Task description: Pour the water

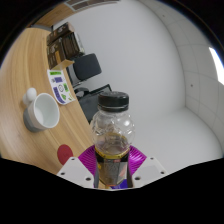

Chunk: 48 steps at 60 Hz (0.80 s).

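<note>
A clear plastic bottle (112, 128) with a dark cap and amber liquid inside stands upright between my fingers. My gripper (112, 163) is shut on the bottle, both purple pads (88, 158) pressing its sides low on the body. The bottle is lifted above the wooden table (30, 75). A white mug (40, 110) rests on the table, left of the bottle and beyond the fingers, its mouth facing up. The bottle's lower part is hidden behind the fingers.
A blue-and-white carton (60, 87) lies beyond the mug. Dark boxes (62, 45) stand at the table's far end, and a black chair (88, 68) sits beside the table. A small red disc (65, 152) shows near the left finger. Grey floor lies to the right.
</note>
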{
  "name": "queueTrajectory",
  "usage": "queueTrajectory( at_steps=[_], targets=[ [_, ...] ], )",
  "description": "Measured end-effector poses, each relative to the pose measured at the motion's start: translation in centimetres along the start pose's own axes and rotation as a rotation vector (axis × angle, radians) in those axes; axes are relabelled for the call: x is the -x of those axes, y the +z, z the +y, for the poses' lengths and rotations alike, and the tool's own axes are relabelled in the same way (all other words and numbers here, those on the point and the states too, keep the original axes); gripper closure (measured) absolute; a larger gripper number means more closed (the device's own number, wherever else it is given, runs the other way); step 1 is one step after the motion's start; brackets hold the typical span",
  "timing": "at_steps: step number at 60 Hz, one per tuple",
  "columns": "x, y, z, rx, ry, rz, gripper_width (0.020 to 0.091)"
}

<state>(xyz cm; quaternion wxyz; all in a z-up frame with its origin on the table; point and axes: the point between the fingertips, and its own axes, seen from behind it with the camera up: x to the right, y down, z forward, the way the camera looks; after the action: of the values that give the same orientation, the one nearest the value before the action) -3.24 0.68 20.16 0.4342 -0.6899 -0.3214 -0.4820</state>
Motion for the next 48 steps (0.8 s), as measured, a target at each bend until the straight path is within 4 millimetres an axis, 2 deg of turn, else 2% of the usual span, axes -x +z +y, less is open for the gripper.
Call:
queueTrajectory(
  at_steps=[10, 16, 21, 26, 32, 37, 44, 48],
  targets=[
    [0.9, 3.4, -1.6, -0.023, -0.422, 0.088, 0.0729],
    [2.1, 4.4, -3.3, -0.071, -0.675, 0.136, 0.0727],
    [2.5, 5.4, -3.6, -0.063, -0.827, 0.157, 0.0729],
    [3.1, 6.0, -3.3, -0.062, -0.905, 0.153, 0.0727],
    [3.8, 5.9, -4.2, -0.091, -0.958, 0.153, 0.0729],
    [4.0, 5.8, -4.1, -0.094, -0.943, 0.142, 0.0727],
    [4.0, 5.5, -3.6, -0.092, -0.802, 0.082, 0.0728],
    [3.4, 5.3, -3.4, -0.095, -0.639, 0.028, 0.0729]
  ],
)
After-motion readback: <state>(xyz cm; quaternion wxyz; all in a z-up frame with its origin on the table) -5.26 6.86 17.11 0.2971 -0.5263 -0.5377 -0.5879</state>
